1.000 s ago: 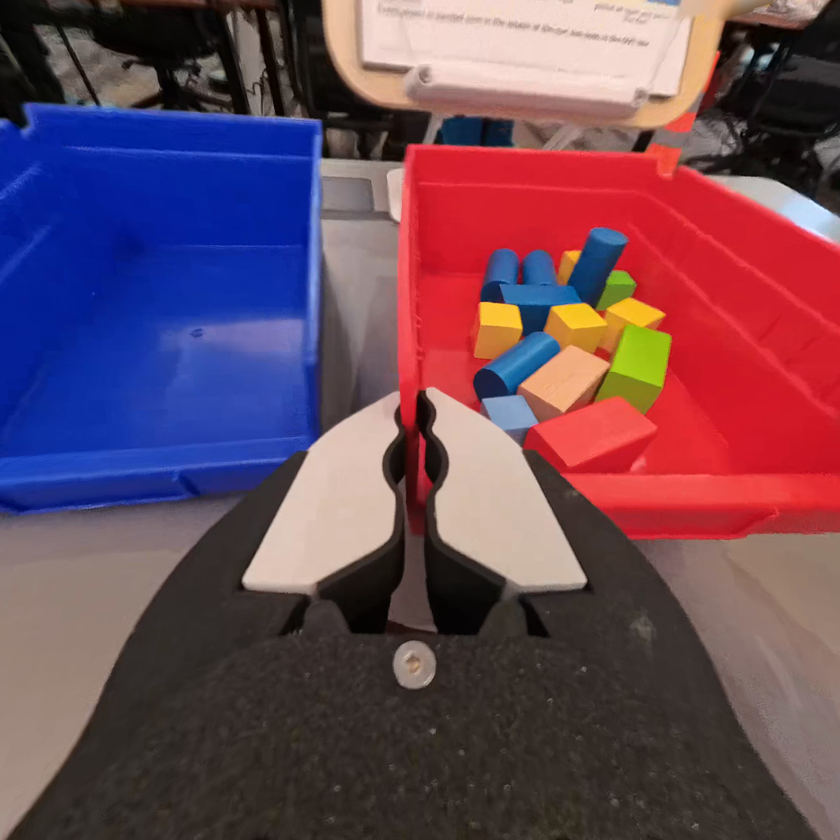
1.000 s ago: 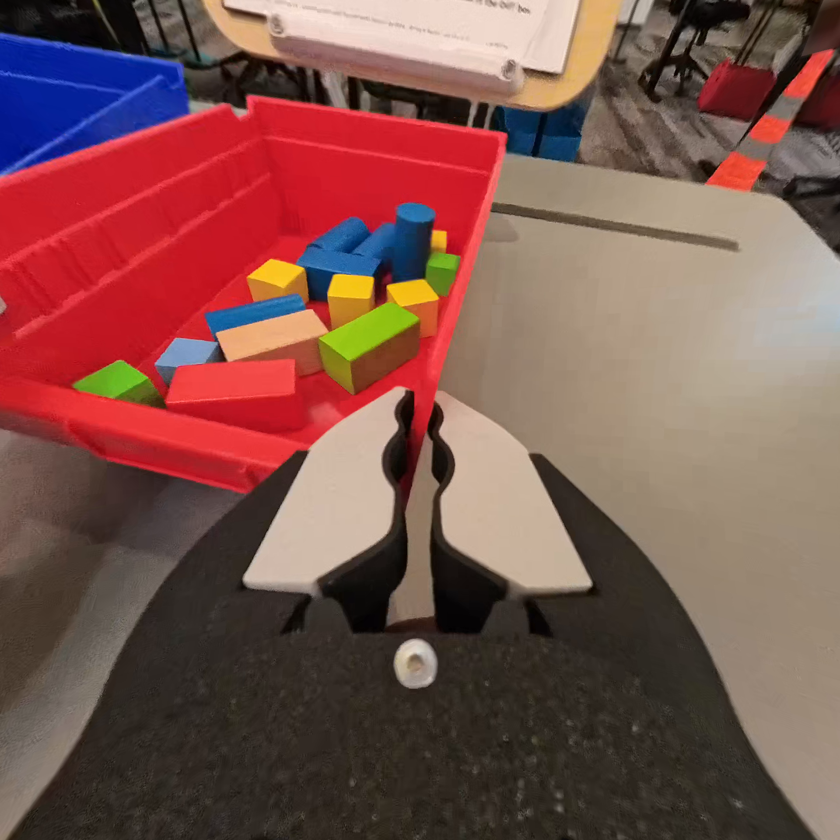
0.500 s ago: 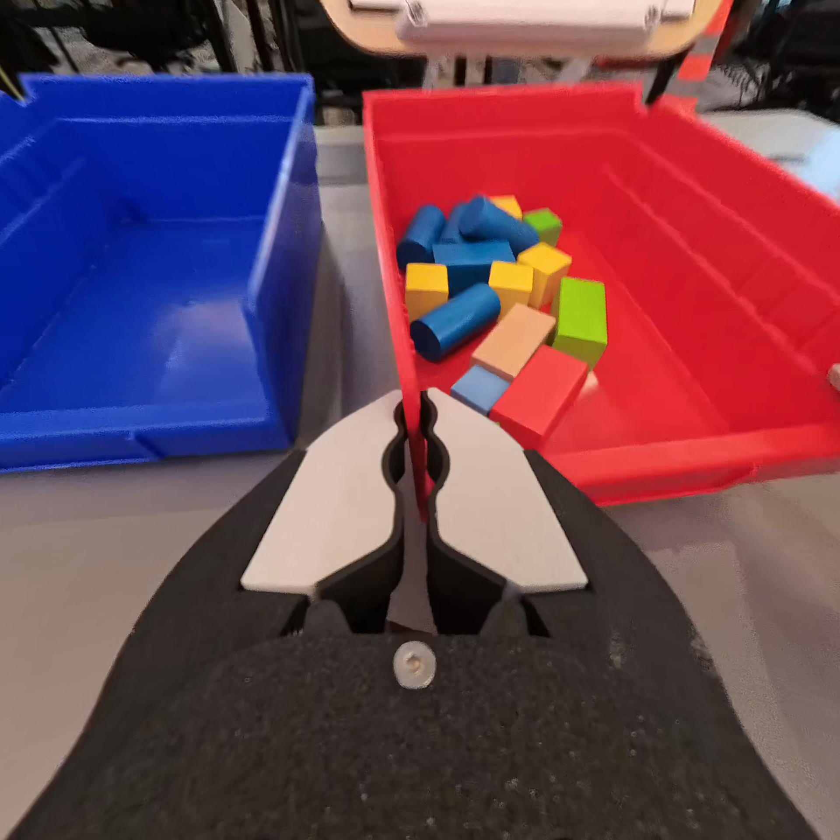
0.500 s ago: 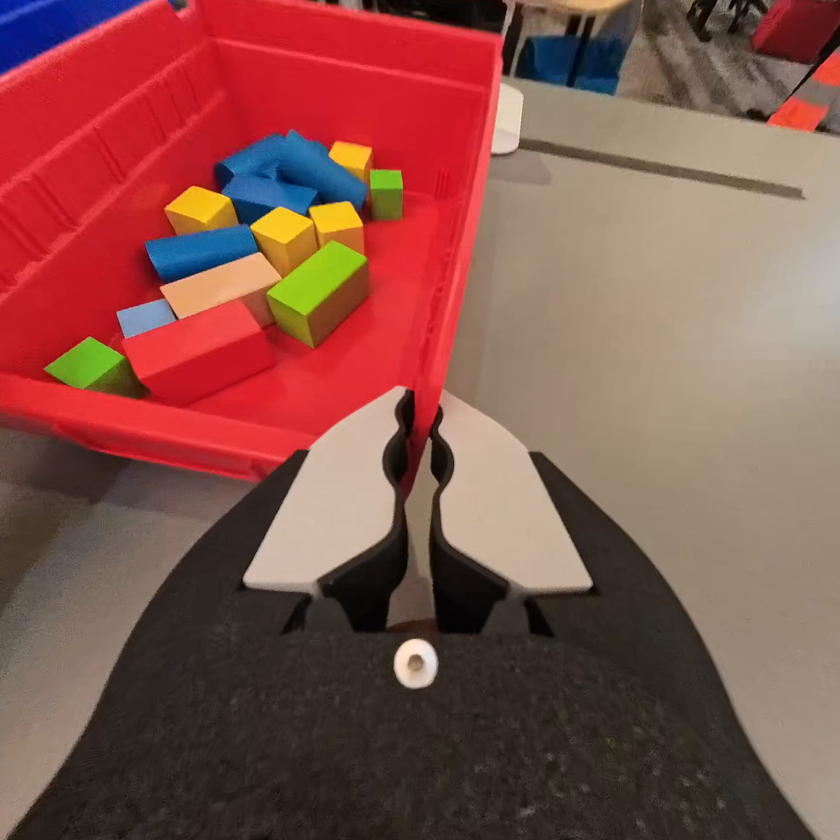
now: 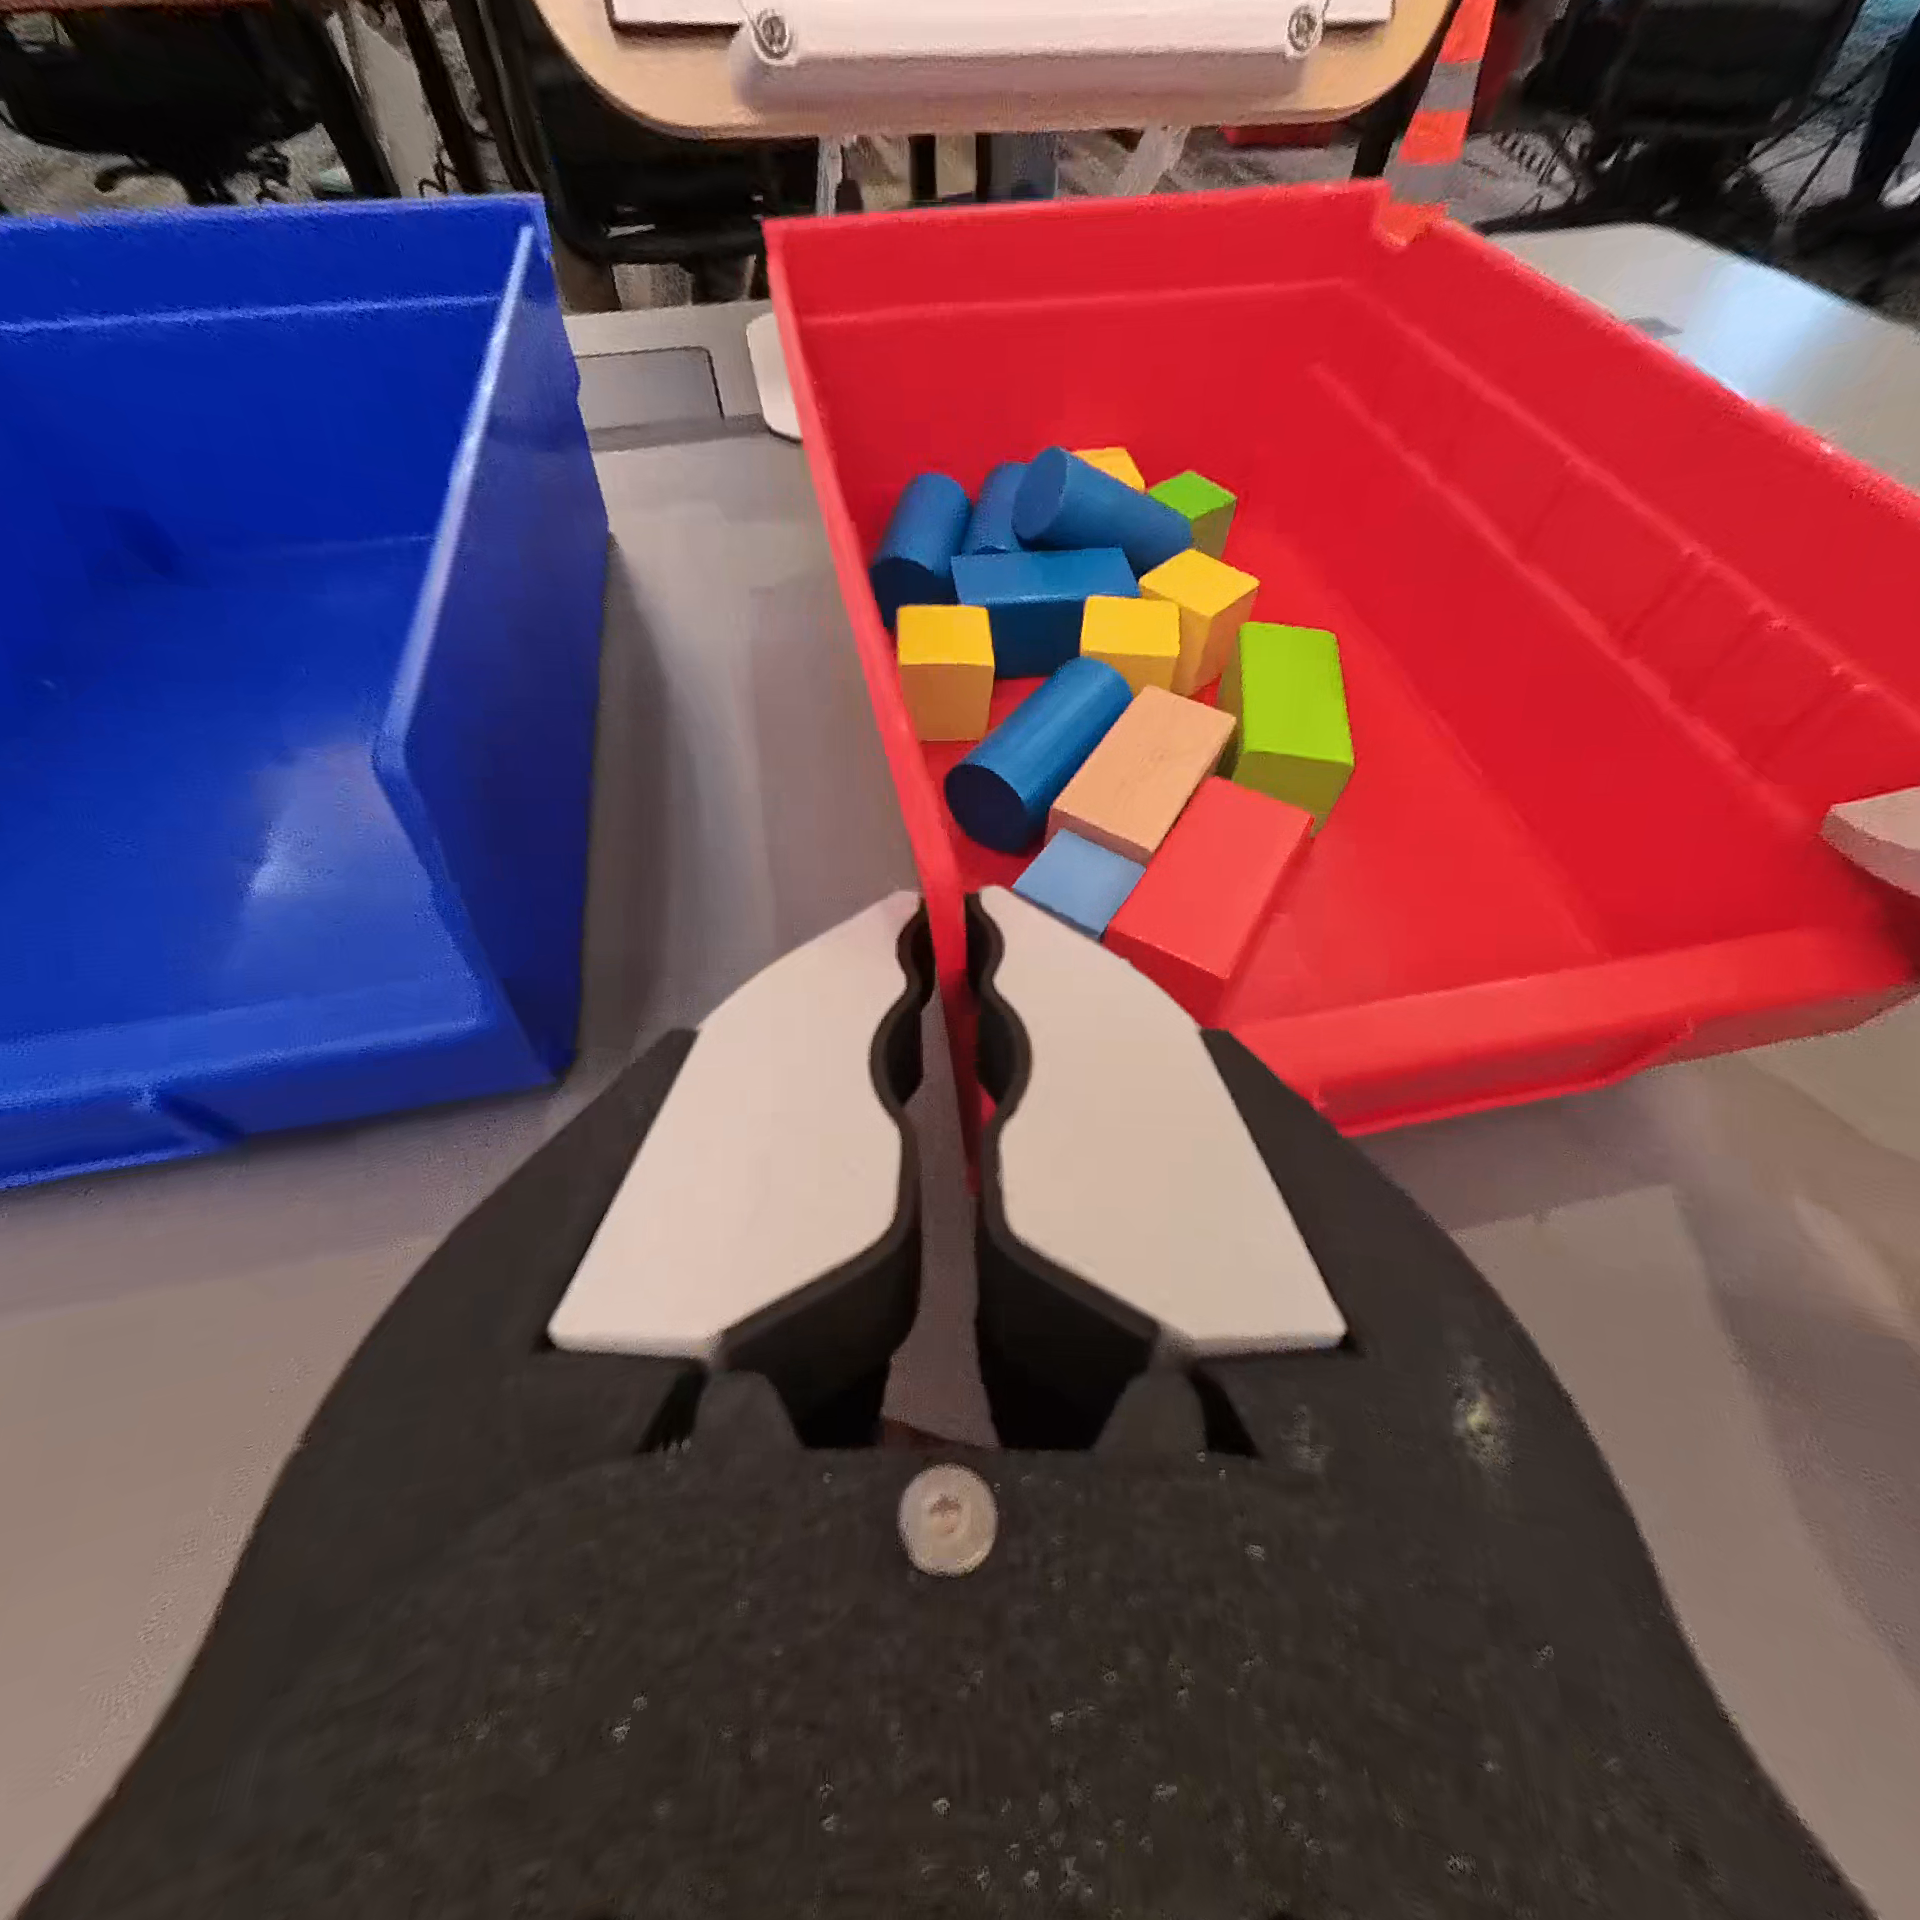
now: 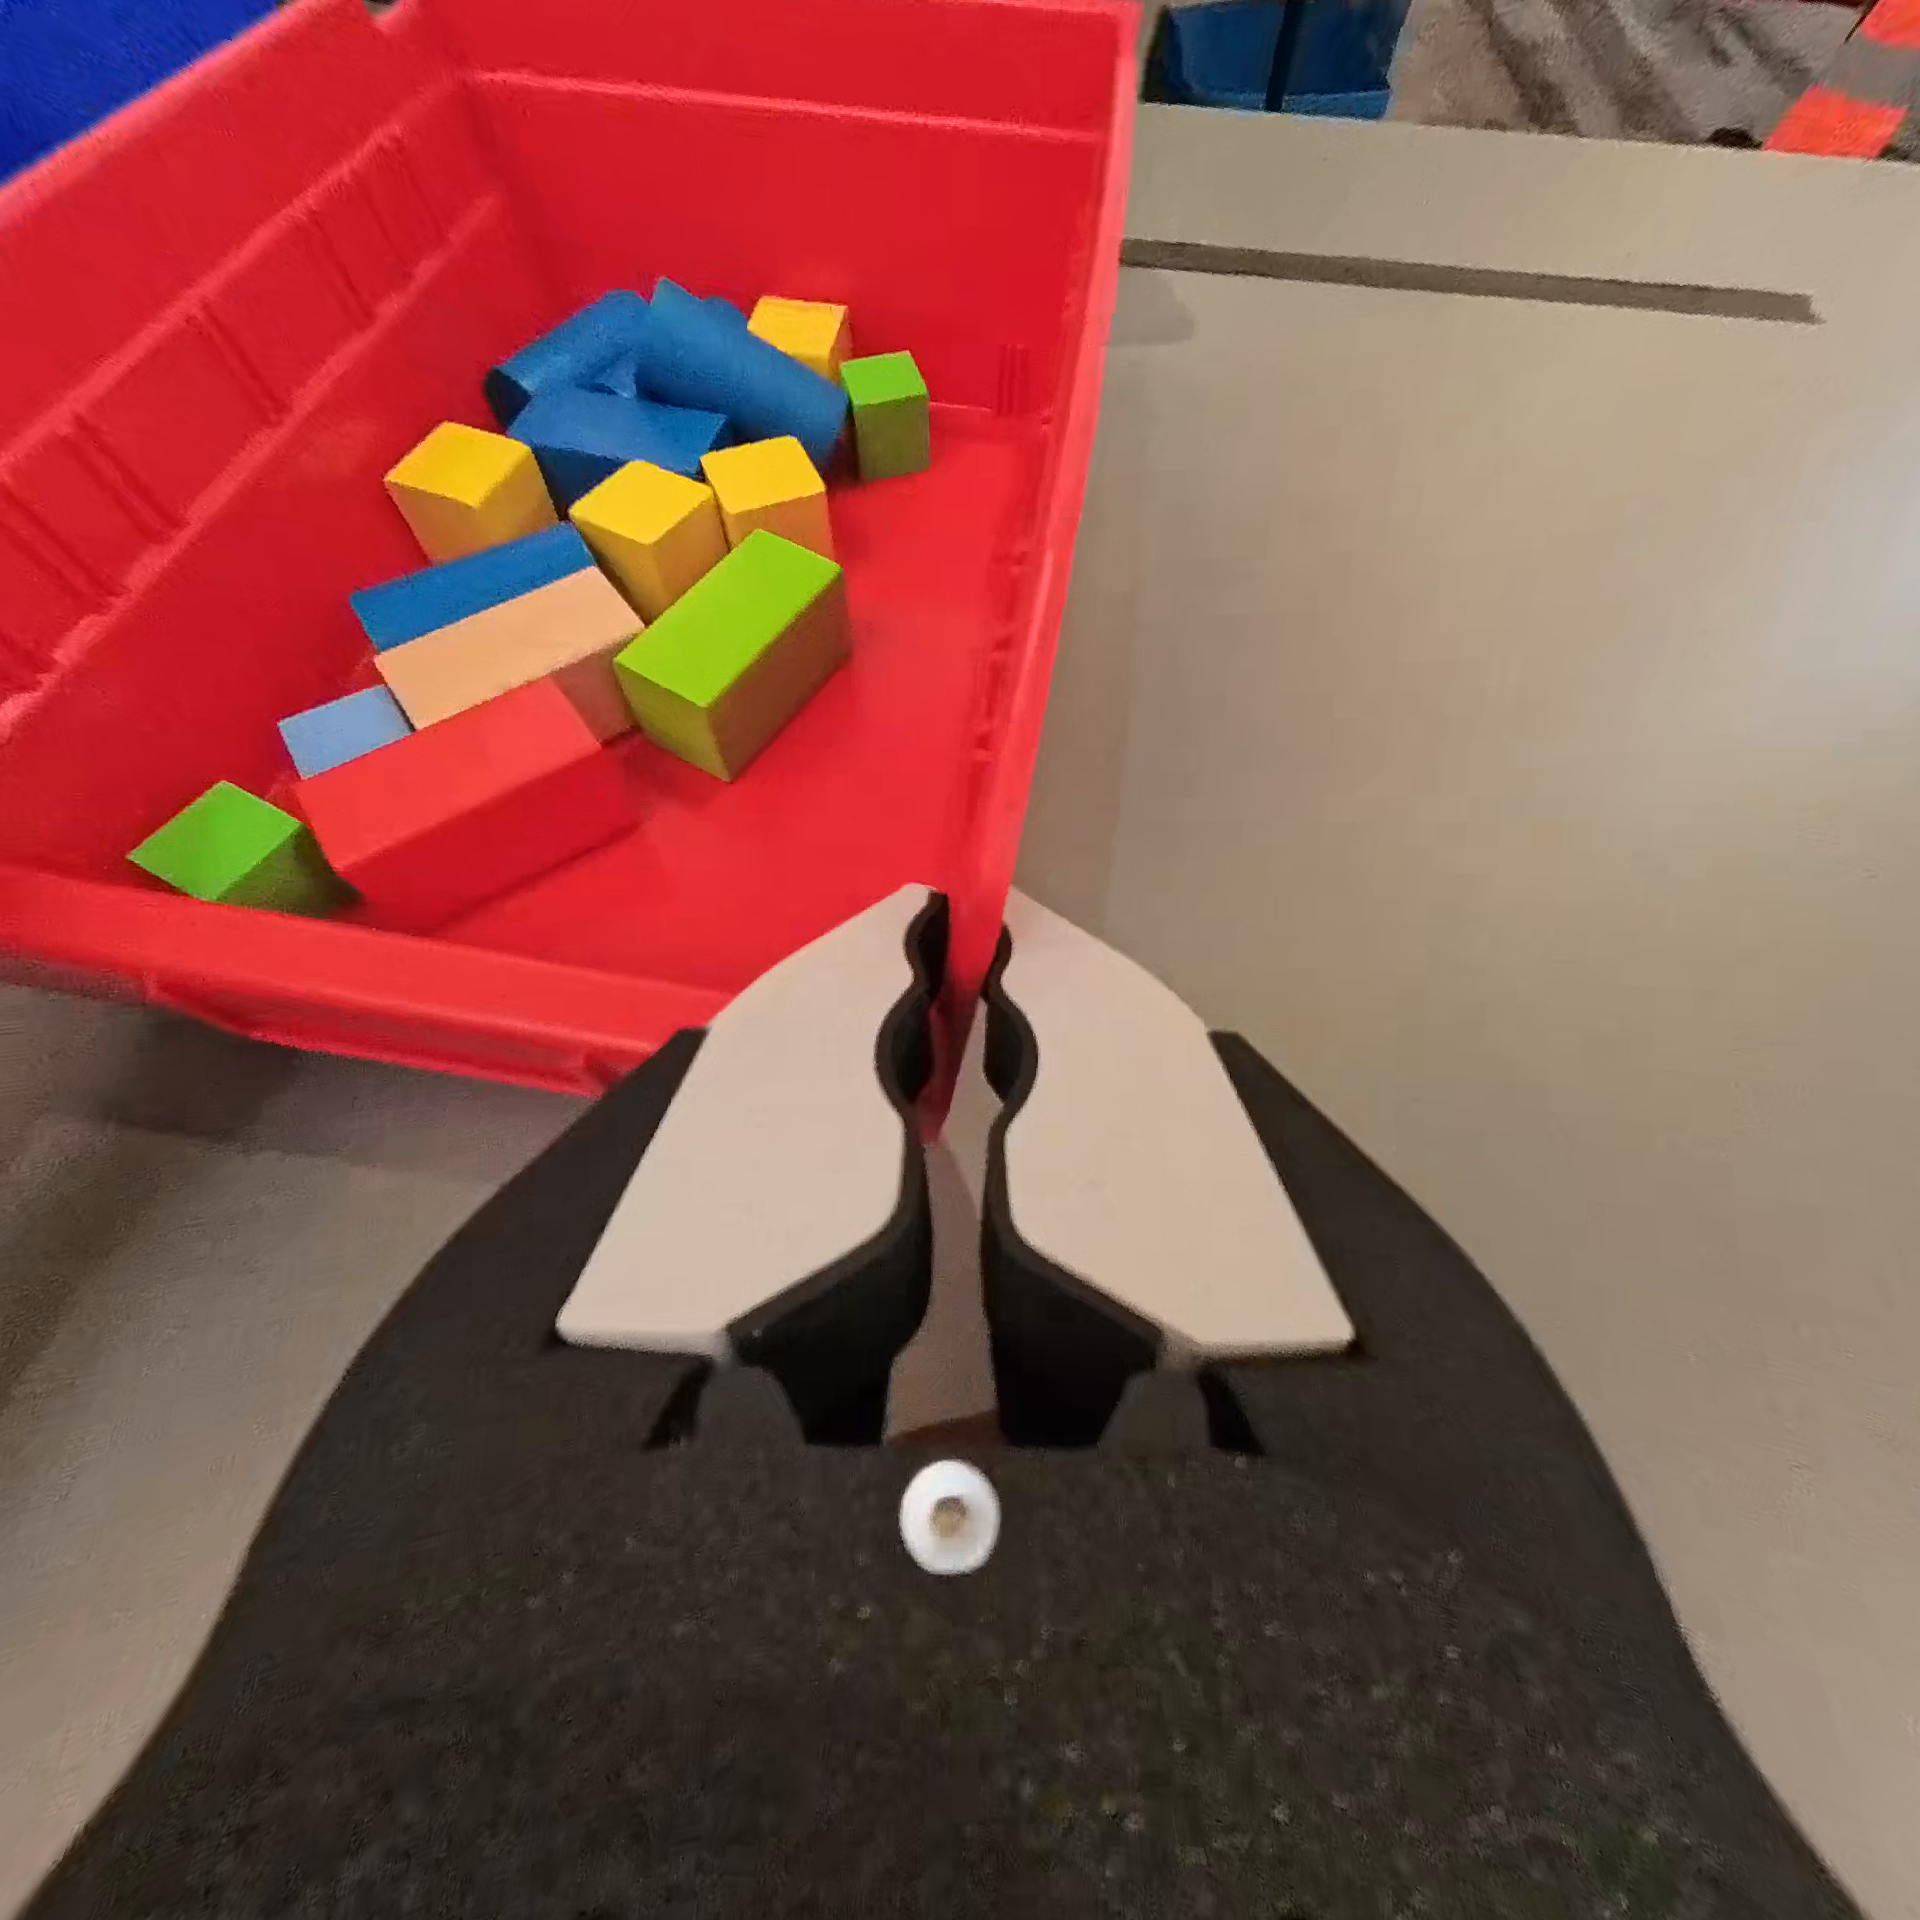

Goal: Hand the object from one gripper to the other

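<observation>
Blocks point(image 6: 623, 582) all sit loose in the red bin point(image 6: 790, 156), none in either gripper. Left gripper point(image 5: 945, 914) has its grey fingers point(image 5: 769, 1132) pinched nearly together with only a thin slit between them and nothing in there; the tips line up with the near left corner of the red bin point(image 5: 1558, 1029), though I can't tell if they touch it. Right gripper point(image 6: 971, 909) is the same deal, fingers point(image 6: 1122, 1143) closed up and empty, tips pointed at the bin's near right corner. From the right gripper, the pile is up around 11 o'clock: a red block point(image 6: 457, 800) nearest, a small green block point(image 6: 223, 847) just beside it at 9 o'clock by the front wall, a big green block point(image 6: 738, 649) at its 1 o'clock, then a tan block point(image 6: 509, 649), a light blue block point(image 6: 343, 727), yellow cubes point(image 6: 644, 530) and dark blue cylinders point(image 6: 675, 374) heaped toward the back. In the left wrist view the same pile sits at about 1 o'clock from the tips, along the bin's left wall, with the red block point(image 5: 1210, 894) closest. A blue bin point(image 5: 499, 644) stands at 10 o'clock from the left gripper, a strip of grey table point(image 5: 707, 727) between the two bins. Past the bins at 12 o'clock there's a wooden board point(image 5: 997, 62) with a white clip holding paper.
</observation>
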`<action>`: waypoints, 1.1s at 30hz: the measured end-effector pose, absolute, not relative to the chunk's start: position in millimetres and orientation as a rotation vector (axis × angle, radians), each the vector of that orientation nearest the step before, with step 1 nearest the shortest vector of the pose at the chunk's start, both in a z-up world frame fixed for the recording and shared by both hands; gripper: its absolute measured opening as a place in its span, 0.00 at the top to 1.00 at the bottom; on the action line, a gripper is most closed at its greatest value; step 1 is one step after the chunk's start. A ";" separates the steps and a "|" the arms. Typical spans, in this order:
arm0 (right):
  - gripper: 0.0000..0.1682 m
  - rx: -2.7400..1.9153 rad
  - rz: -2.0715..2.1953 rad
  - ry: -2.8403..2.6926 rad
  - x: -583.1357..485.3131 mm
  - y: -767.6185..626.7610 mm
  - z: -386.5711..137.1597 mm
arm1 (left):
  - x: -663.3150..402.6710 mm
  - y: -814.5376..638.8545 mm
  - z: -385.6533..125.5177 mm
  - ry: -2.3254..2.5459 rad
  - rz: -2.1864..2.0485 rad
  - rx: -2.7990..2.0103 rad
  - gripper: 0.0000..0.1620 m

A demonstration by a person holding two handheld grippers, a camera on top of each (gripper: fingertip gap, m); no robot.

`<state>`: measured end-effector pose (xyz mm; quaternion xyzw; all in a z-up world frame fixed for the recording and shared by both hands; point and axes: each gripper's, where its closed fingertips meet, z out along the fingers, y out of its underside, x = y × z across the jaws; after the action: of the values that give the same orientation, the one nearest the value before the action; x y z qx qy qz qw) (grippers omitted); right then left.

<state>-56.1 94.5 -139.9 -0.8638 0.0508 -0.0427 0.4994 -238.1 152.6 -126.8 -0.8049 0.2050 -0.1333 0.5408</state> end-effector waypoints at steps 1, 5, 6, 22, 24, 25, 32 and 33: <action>0.97 -2.079 -0.096 0.126 -54.6 94.3 -140.2 | -236.8 151.8 -124.9 0.500 -0.303 -1.901 0.97; 0.98 -2.069 0.009 0.225 -43.8 92.9 -142.2 | -223.8 142.8 -107.3 0.604 -0.194 -1.766 0.97; 0.98 -2.064 0.076 0.278 -40.5 92.2 -143.4 | -219.0 139.3 -98.5 0.632 -0.163 -1.708 0.97; 0.98 -2.036 0.163 0.295 -50.6 93.5 -146.7 | -224.0 146.3 -83.3 0.626 -0.174 -1.652 0.97; 0.97 -2.022 0.210 0.335 -51.6 93.4 -147.2 | -220.9 148.3 -77.7 0.647 -0.173 -1.630 0.97; 0.97 -2.009 0.252 0.359 -51.5 93.7 -147.6 | -217.3 148.4 -72.3 0.664 -0.169 -1.607 0.97; 0.97 -2.003 0.172 0.306 -52.5 95.8 -144.6 | -230.9 149.6 -100.2 0.563 -0.245 -1.754 0.97; 0.97 -2.016 0.089 0.259 -53.5 95.9 -143.5 | -233.9 150.0 -108.1 0.536 -0.294 -1.806 0.97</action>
<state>-53.5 95.9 -143.5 -0.8430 0.1084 0.0371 0.5255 -233.9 150.0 -108.1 -0.7722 0.2292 -0.1259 0.5791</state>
